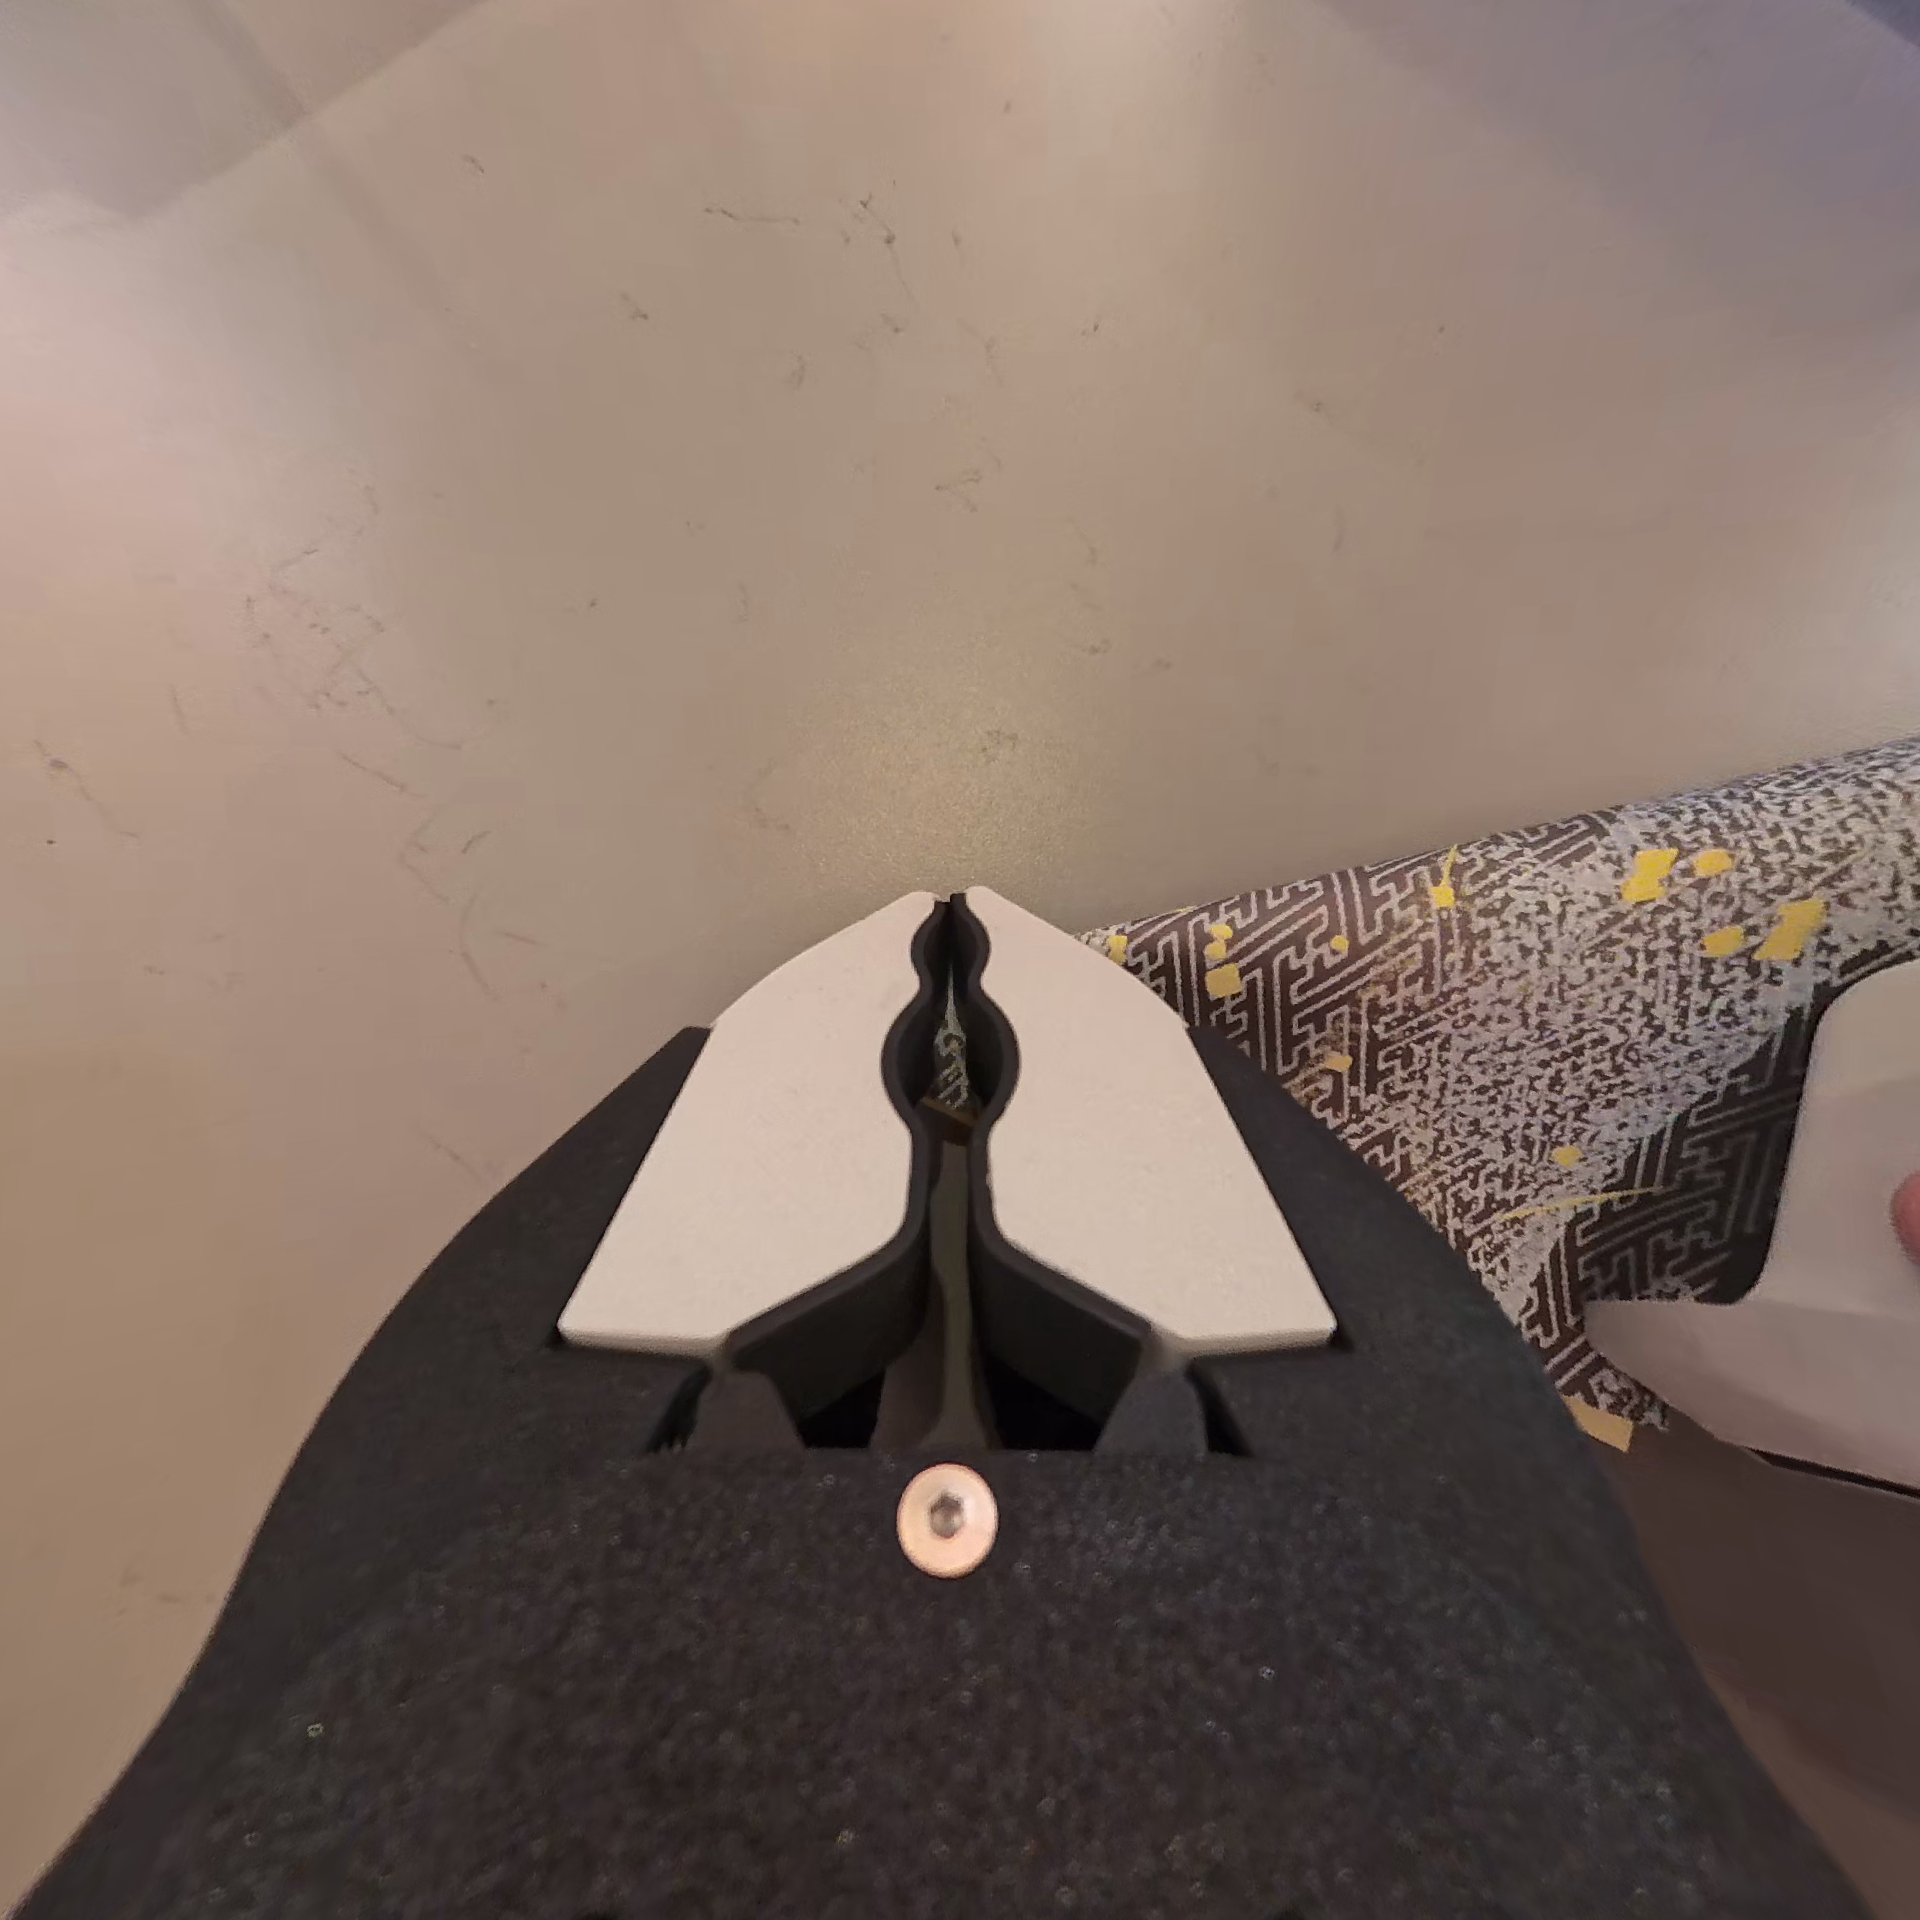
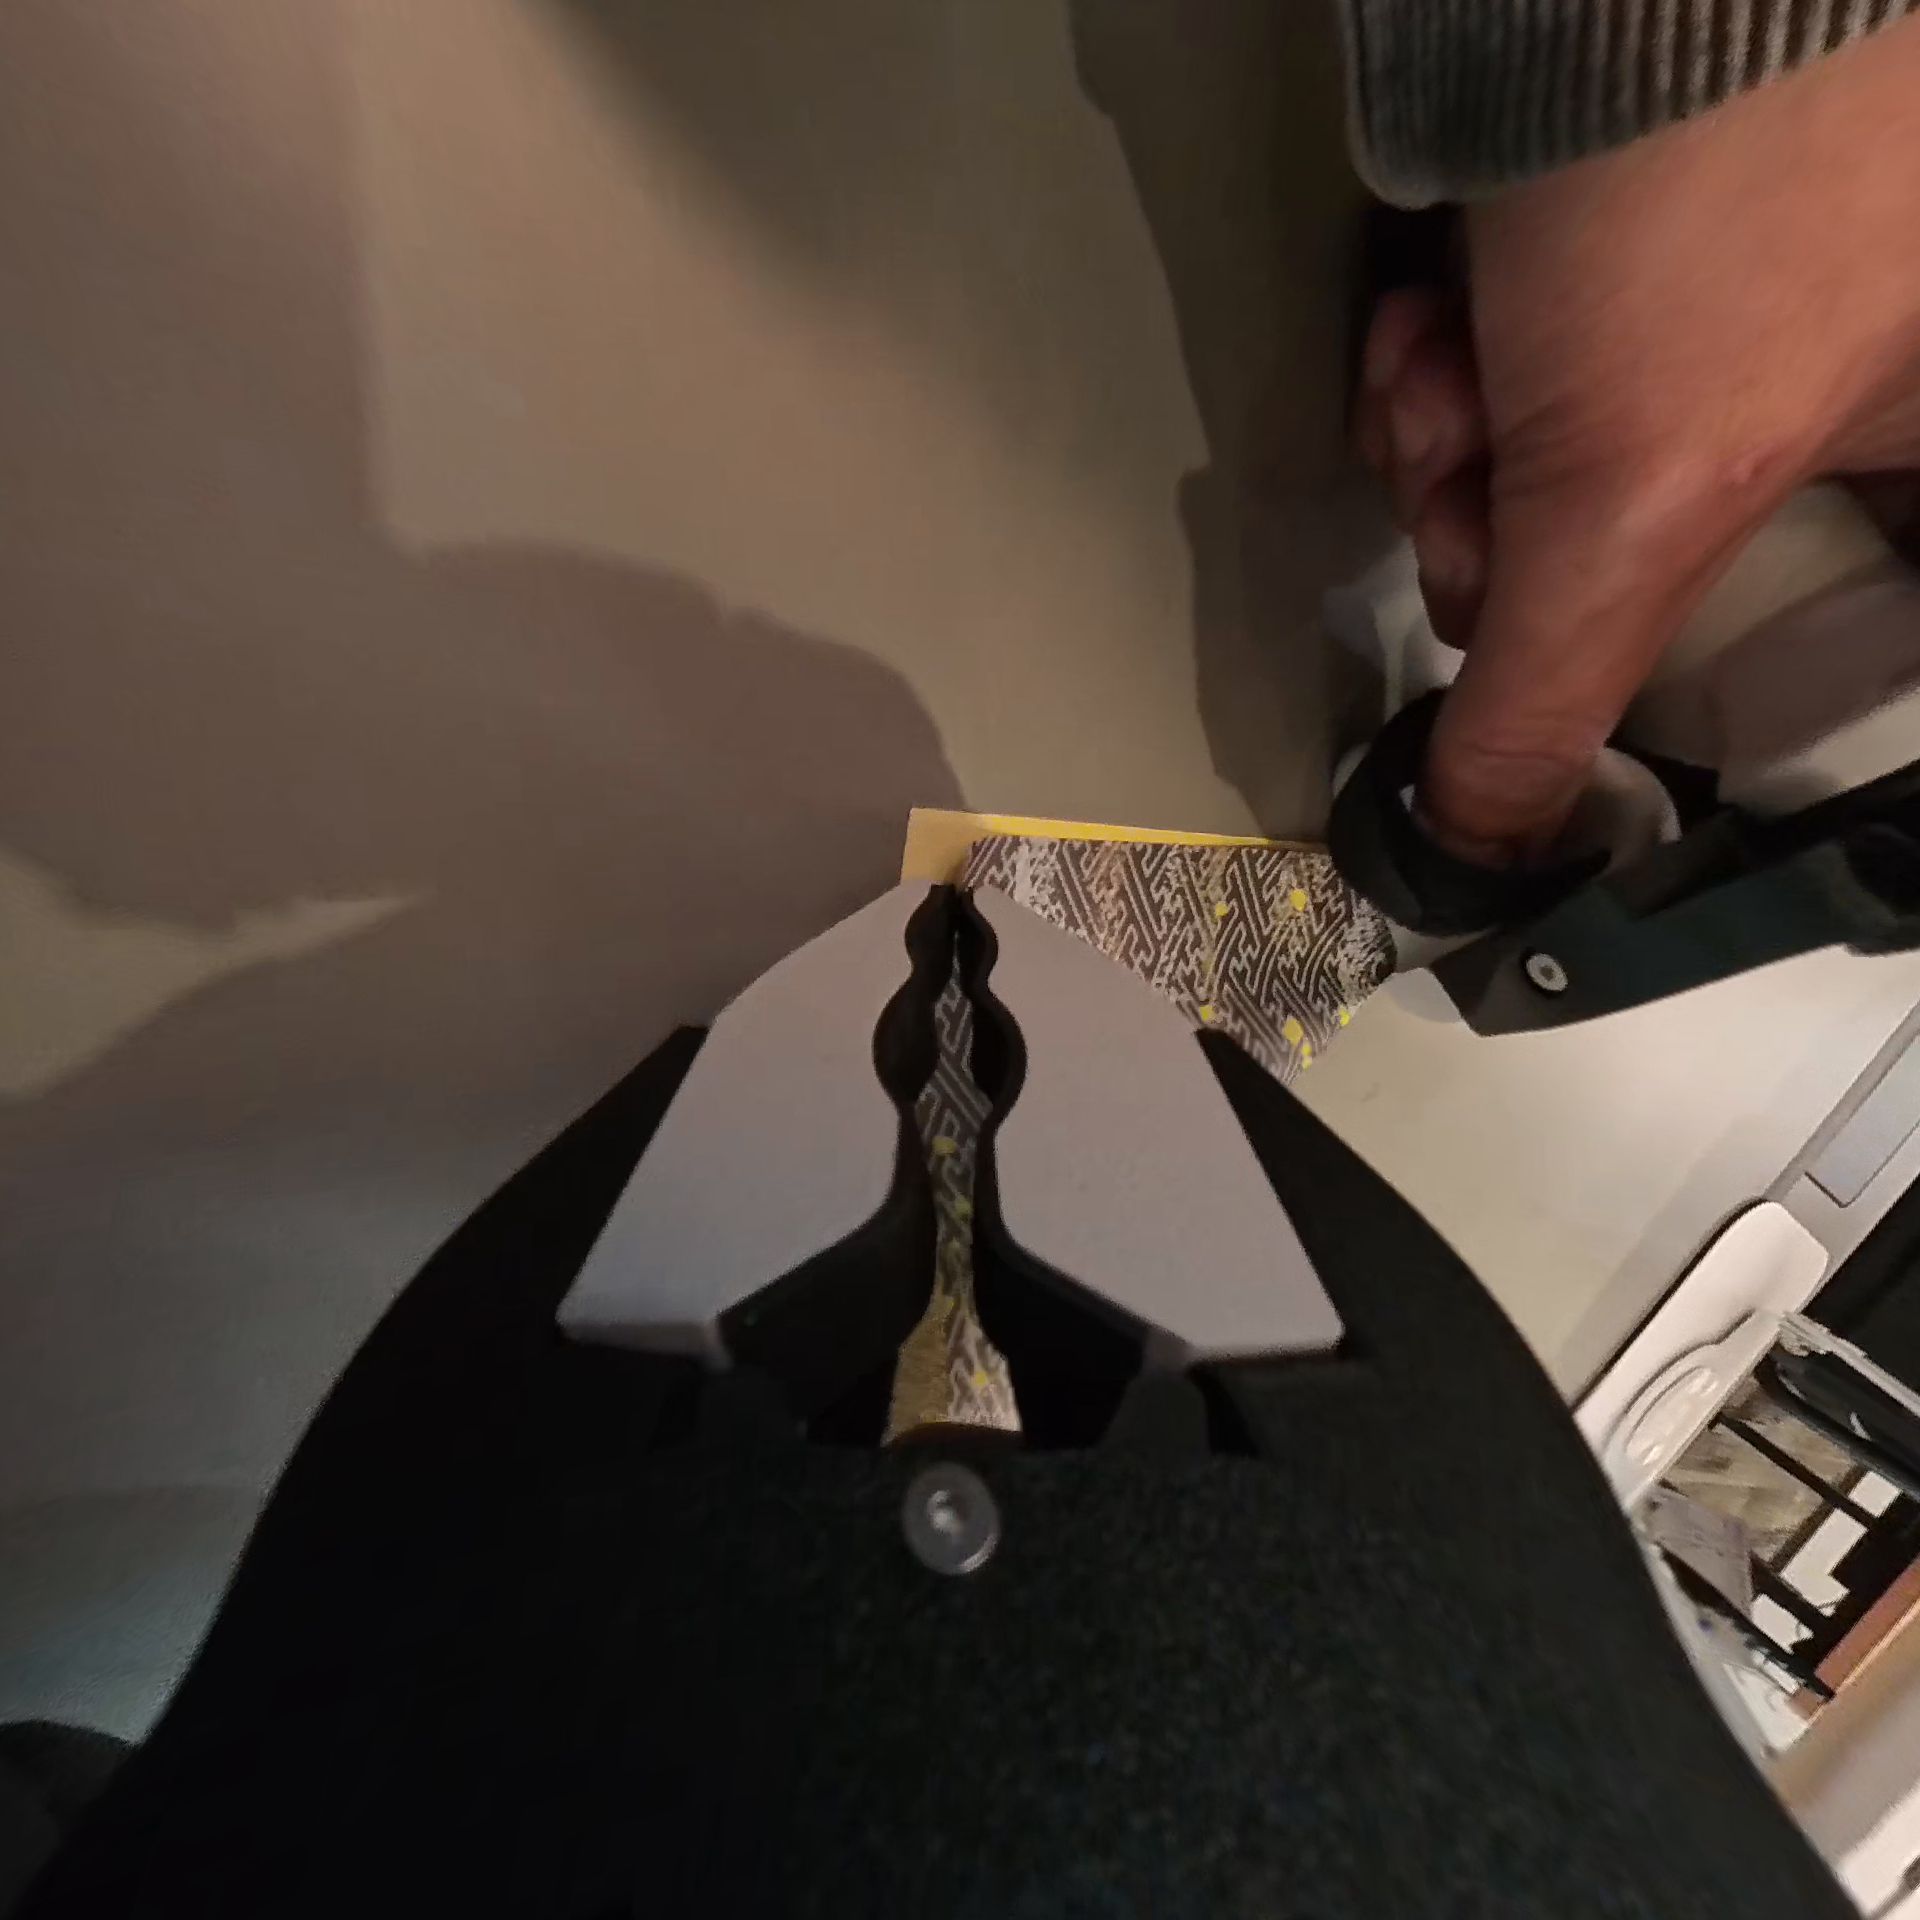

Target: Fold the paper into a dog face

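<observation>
Both the left gripper (image 1: 953,906) and right gripper (image 2: 951,896) have their jaws clamped on the patterned origami paper (image 1: 1475,1023), held above the bench (image 1: 727,468) apparently mid-fold; next, the yellow-backed edges likely need aligning before creasing.

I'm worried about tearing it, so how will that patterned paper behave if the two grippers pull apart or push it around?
The patterned paper is probably thin and floppy: it curves between the left gripper and the right gripper, both shut on it. It looks light, so a push would likely slide it over the table. Pulling apart might tear it.
</observation>
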Motion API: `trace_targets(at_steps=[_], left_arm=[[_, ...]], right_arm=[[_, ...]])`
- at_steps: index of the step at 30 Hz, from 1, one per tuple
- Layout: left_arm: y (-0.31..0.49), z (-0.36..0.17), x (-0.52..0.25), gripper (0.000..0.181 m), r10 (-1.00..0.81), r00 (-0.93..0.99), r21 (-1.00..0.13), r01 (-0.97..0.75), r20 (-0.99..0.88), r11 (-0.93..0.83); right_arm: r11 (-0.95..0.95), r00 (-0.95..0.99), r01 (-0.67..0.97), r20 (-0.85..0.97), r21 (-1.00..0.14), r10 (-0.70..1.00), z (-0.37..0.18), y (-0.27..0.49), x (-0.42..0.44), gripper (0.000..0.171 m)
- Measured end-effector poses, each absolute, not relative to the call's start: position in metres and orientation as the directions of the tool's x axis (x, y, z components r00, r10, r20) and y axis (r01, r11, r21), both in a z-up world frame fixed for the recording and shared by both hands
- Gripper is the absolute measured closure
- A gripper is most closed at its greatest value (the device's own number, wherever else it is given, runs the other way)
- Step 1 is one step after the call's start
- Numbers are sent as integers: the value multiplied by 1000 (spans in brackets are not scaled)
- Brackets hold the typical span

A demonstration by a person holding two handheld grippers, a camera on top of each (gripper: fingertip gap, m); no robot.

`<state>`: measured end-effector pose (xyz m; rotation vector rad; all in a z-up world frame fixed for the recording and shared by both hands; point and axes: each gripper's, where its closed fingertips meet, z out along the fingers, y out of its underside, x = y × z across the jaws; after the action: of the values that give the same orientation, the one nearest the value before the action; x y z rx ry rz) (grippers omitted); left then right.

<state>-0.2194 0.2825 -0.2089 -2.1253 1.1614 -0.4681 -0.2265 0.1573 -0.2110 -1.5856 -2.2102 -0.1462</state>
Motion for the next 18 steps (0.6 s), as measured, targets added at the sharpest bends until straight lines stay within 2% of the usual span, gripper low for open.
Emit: trace_targets(at_steps=[6, 18], left_arm=[[282, -209, -219, 181, -841, 540, -697, -605, -3, -386], [282, -209, -219, 181, -841, 541, -697, -604, -3, -386]], right_arm=[[371, -297, 919, 387, -132, 873, -210, 157, -229, 168], [294, -216, 926, 308, -236, 927, -211, 152, -234, 168]])
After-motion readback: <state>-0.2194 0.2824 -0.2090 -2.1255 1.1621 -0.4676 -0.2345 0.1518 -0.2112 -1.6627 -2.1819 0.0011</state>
